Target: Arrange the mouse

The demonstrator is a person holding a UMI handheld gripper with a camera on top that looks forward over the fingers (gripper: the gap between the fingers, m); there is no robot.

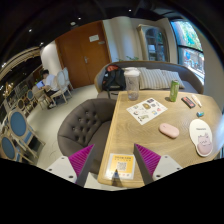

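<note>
Wooden table (150,135) holds a pink mouse (169,130); gripper (114,160) fingers apart, bases hidden.

The room is evenly and fairly brightly lit; daylight enters through the tall window (186,42) beyond the far end of the surface (150,130), where the panes look pale and slightly washed out; the wooden top takes a soft sheen near that end; shadows are faint and diffuse, darkest in the tufted seat (85,125) beside the surface; straight lines bow strongly toward the rim of the wide-angle view; distant furniture looks soft and small details blur; the centre stays reasonably sharp.
</note>
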